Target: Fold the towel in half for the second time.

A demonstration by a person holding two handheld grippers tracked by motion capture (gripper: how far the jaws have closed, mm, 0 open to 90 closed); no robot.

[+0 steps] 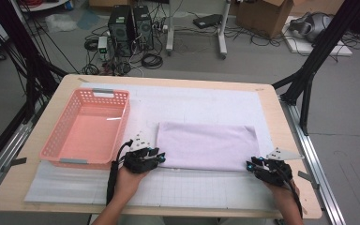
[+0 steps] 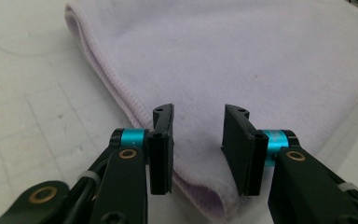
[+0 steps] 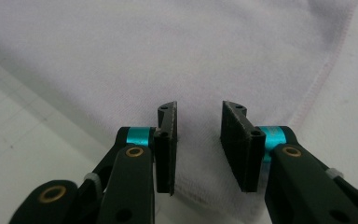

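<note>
Pale lilac cloth (image 1: 205, 145), folded into a flat rectangle with stitched hems, lying long side parallel to the worktop's (image 1: 281, 117) near edge, right of centre, nearer that edge than the far one.

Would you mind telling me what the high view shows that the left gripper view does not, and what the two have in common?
The high view alone takes in the pink basket left of the cloth, the wooden table, the right gripper at the cloth's near right corner, and the computers on the floor beyond. The left gripper view alone shows the stitched hem and the rounded fold at the corner, with the jaws standing apart over it. Both share the lilac folded cloth, the left gripper and the white gridded mat.
</note>
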